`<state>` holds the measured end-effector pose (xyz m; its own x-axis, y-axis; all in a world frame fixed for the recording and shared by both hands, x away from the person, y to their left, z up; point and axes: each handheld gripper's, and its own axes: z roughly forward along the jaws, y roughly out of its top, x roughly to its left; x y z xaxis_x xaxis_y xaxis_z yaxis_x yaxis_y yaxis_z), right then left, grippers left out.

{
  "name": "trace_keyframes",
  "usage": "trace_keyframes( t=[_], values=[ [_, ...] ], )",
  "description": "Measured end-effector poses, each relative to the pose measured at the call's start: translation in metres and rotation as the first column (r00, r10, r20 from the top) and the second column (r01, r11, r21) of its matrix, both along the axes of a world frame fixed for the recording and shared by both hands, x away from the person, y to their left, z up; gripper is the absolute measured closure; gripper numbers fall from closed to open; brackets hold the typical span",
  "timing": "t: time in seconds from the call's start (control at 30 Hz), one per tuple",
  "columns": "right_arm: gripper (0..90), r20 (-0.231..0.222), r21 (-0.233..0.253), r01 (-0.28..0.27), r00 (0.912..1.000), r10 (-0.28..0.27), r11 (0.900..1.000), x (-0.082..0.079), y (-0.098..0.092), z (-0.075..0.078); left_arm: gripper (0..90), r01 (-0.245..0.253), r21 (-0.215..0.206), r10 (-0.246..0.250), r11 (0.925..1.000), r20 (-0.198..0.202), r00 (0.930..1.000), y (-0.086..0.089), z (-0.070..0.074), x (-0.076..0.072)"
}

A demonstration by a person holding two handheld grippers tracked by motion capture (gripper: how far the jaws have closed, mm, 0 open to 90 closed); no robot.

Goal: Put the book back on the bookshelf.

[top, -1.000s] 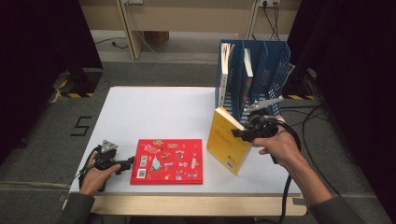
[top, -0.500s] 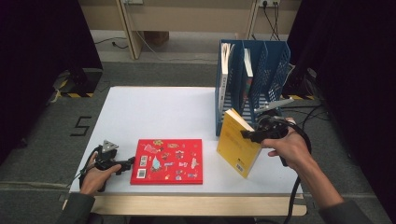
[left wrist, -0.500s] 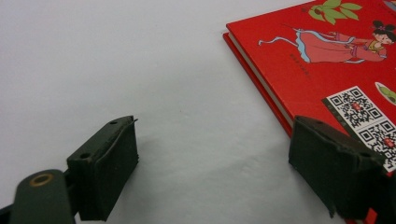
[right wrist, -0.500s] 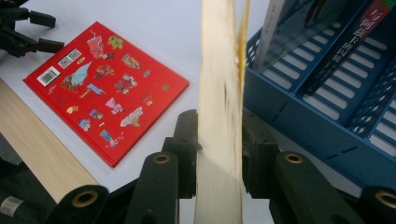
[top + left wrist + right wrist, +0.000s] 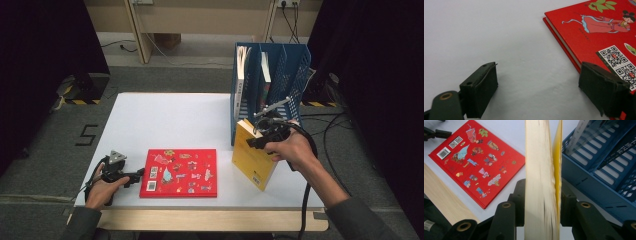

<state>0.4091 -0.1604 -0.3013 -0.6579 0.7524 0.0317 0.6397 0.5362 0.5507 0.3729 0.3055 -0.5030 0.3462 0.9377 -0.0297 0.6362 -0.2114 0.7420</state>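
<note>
A yellow book [image 5: 252, 160] stands tilted above the table's right front, just before the blue file rack [image 5: 295, 75]. My right gripper [image 5: 262, 139] is shut on its upper edge; in the right gripper view the page block [image 5: 540, 182] sits clamped between the two jaws. A red picture book [image 5: 180, 172] lies flat at the front middle of the white table [image 5: 165, 120]. My left gripper [image 5: 140, 173] rests on the table at the red book's left edge, open, with one jaw over the red book's [image 5: 604, 37] corner.
The blue file rack [image 5: 599, 170] holds two upright books [image 5: 242, 67] in its slots. Cables trail on the floor at the right. A wooden strip [image 5: 200, 220] runs along the table's front edge.
My right gripper has carried the yellow book a little right and back, closer to the rack. The left gripper and red book have stayed put.
</note>
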Motion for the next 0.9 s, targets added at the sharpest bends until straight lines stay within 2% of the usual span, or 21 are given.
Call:
trace_keyframes(
  t=[0.2, 0.3, 0.43, 0.6, 0.77, 0.9],
  values=[
    [67.3, -0.007, -0.033, -0.004, 1.0, 0.004, 0.999, 0.006, 0.004, -0.003, 14.6, 0.0, 0.001, 0.0, 1.0, -0.001, 1.0, 0.0, 0.0, 0.0],
    [68.2, -0.028, -0.043, -0.02, 0.9994, 0.019, 0.999, 0.008, 0.004, -0.006, 14.6, -0.001, -0.001, 0.001, 1.0, 0.0, 1.0, 0.0, 0.0, 0.0],
    [71.1, -0.024, -0.073, -0.056, 0.9982, 0.055, 0.996, 0.006, 0.005, -0.006, 14.6, 0.0, -0.001, 0.0, 1.0, -0.001, 1.0, 0.0, 0.0, 0.0],
    [73.6, 0.005, -0.089, -0.077, 0.997, 0.078, 0.993, 0.003, 0.004, -0.005, 14.6, 0.0, -0.001, 0.0, 1.0, -0.001, 1.0, 0.0, 0.0, 0.0],
    [74.2, 0.025, -0.069, -0.087, 0.9957, 0.089, 0.994, -0.004, -0.003, -0.001, 14.6, -0.003, -0.002, 0.003, 1.0, -0.003, 1.0, 0.0, 0.0, 0.0],
    [74.4, 0.064, -0.036, -0.064, 0.9958, 0.066, 0.997, -0.01, -0.014, 0.005, 14.6, -0.003, -0.001, 0.003, 1.0, -0.002, 1.0, 0.0, 0.0, 0.0]
  ],
)
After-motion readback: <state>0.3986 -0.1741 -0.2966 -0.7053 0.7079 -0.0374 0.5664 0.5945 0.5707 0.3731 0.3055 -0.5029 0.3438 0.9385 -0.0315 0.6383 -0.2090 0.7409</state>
